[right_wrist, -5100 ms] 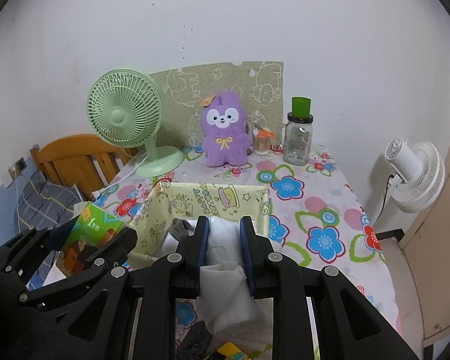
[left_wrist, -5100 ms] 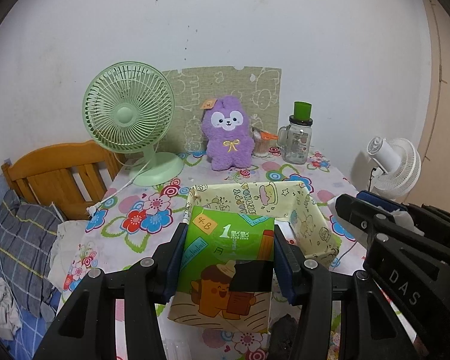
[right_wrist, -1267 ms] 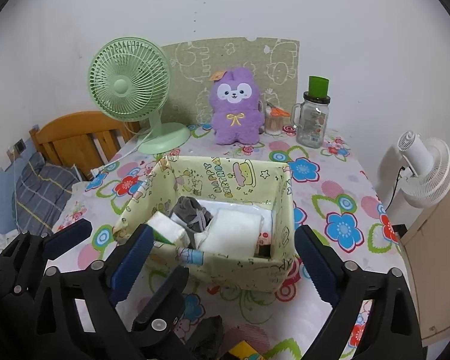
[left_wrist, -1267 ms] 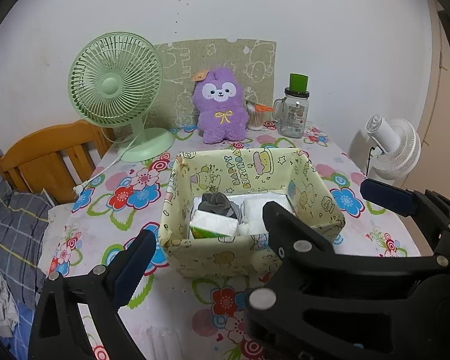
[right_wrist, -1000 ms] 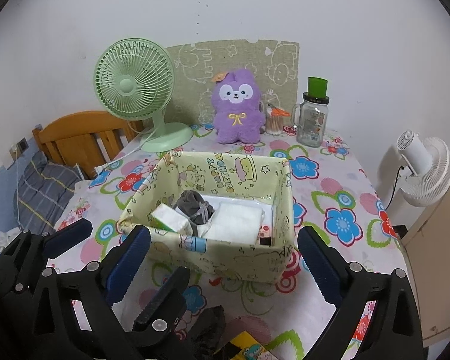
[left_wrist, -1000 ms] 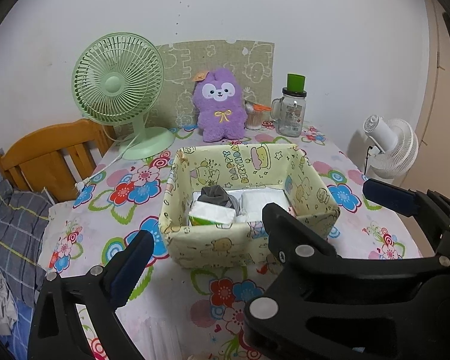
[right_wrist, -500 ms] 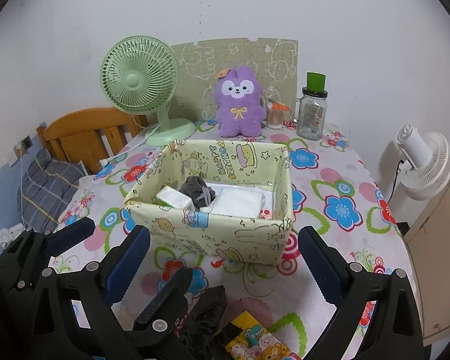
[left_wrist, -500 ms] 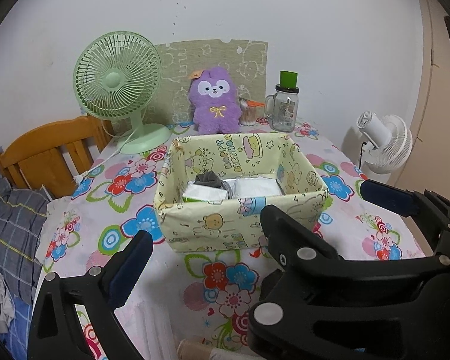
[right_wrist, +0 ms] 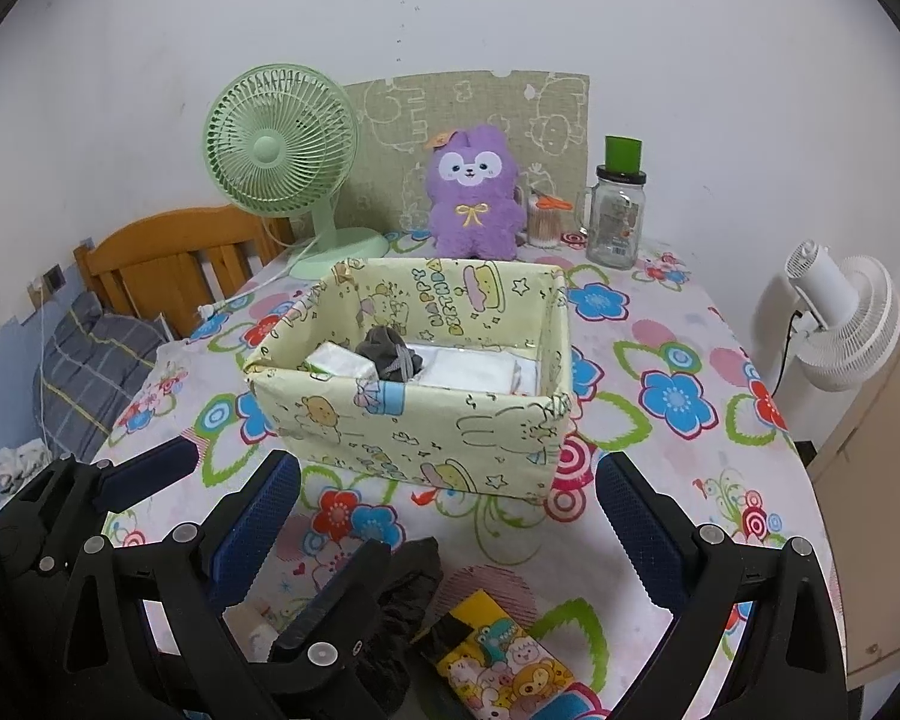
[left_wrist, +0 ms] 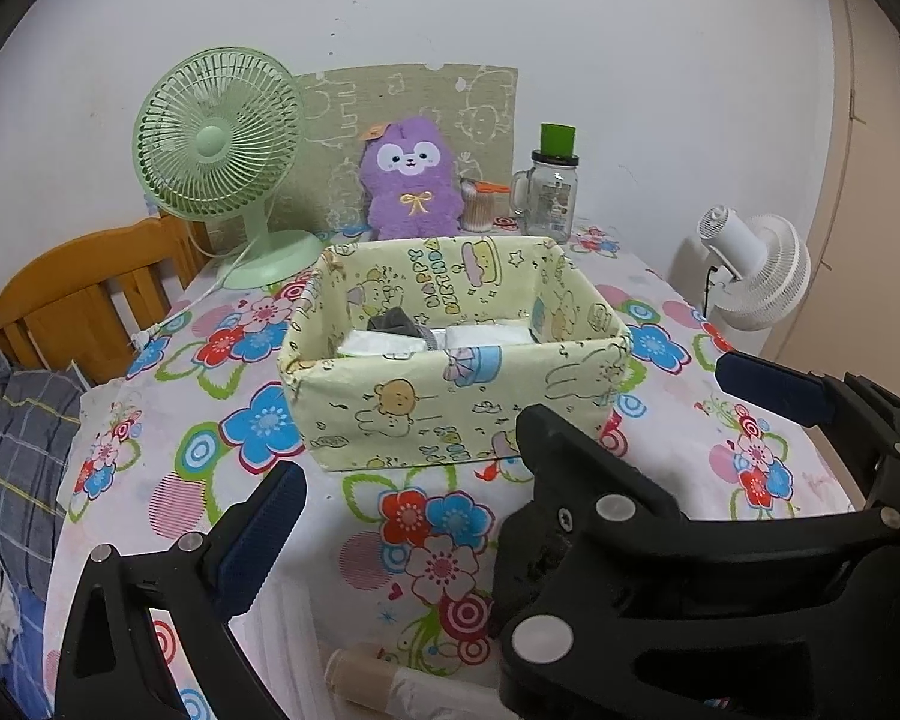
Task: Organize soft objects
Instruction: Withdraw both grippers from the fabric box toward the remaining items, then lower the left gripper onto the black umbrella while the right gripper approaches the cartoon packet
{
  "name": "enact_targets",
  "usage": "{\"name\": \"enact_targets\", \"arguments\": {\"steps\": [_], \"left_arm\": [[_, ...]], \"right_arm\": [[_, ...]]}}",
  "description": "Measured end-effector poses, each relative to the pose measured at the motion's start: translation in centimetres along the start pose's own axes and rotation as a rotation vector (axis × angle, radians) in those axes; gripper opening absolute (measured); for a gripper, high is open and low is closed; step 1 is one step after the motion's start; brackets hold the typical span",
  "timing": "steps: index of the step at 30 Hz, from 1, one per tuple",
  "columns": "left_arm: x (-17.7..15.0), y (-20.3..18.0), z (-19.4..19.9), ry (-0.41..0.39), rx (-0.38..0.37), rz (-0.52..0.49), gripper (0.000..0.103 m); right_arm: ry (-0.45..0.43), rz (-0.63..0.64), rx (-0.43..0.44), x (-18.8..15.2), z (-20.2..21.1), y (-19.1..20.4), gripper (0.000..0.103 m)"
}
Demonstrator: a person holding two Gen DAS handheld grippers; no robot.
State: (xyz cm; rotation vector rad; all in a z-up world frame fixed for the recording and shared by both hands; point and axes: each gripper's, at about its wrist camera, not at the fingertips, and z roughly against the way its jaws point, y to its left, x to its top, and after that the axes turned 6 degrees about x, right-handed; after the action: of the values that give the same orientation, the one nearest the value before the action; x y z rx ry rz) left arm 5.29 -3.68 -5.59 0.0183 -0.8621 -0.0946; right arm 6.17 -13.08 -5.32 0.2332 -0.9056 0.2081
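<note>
A pale yellow cartoon-print fabric box (left_wrist: 450,414) (right_wrist: 414,420) stands mid-table. It holds a white tissue pack (right_wrist: 339,360), a grey sock (right_wrist: 390,354) and a white folded cloth (right_wrist: 468,369). My left gripper (left_wrist: 402,528) is open and empty, just in front of the box. My right gripper (right_wrist: 447,516) is open and empty, also in front of the box. Near the table's front edge lie a dark cloth (right_wrist: 411,594), a yellow cartoon tissue pack (right_wrist: 504,654) and a beige roll (left_wrist: 384,684).
At the back stand a green fan (left_wrist: 222,150), a purple plush toy (left_wrist: 411,180), a cotton-swab jar (left_wrist: 477,210) and a glass jar with green lid (left_wrist: 552,192). A wooden chair (left_wrist: 78,294) is at left, a white fan (left_wrist: 750,264) at right.
Both grippers let go of the tissue pack and the white cloth, which now lie in the box. Both opened wide and drew back toward the table's front edge.
</note>
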Motion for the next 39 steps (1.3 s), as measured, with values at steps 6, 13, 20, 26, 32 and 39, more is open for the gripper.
{"name": "enact_targets", "arguments": {"steps": [6, 13, 20, 26, 32, 39], "left_arm": [[-0.8, -0.6, 0.2, -0.004, -0.013, -0.012, 0.101], [-2.0, -1.3, -0.1, 0.018, -0.005, -0.013, 0.101], [-3.2, -1.9, -0.3, 0.032, -0.003, -0.027, 0.1], [-4.1, -2.4, -0.7, 0.051, 0.001, -0.034, 0.095], [-4.9, -2.9, -1.6, 0.078, -0.014, -0.043, 0.09], [-5.6, -2.9, -3.0, 0.126, -0.029, -0.031, 0.076]], "right_arm": [[0.007, 0.003, -0.012, -1.0, 0.2, -0.2, 0.1], [0.024, 0.012, -0.02, -2.1, 0.3, -0.6, 0.1], [0.044, -0.004, -0.012, -3.6, 0.1, -1.1, 0.1], [0.064, -0.016, -0.014, -4.7, -0.1, -1.6, 0.1], [0.095, -0.031, -0.019, -5.6, -0.7, -2.2, 0.1], [0.126, -0.041, -0.018, -6.3, -1.6, -2.6, 0.1]]}}
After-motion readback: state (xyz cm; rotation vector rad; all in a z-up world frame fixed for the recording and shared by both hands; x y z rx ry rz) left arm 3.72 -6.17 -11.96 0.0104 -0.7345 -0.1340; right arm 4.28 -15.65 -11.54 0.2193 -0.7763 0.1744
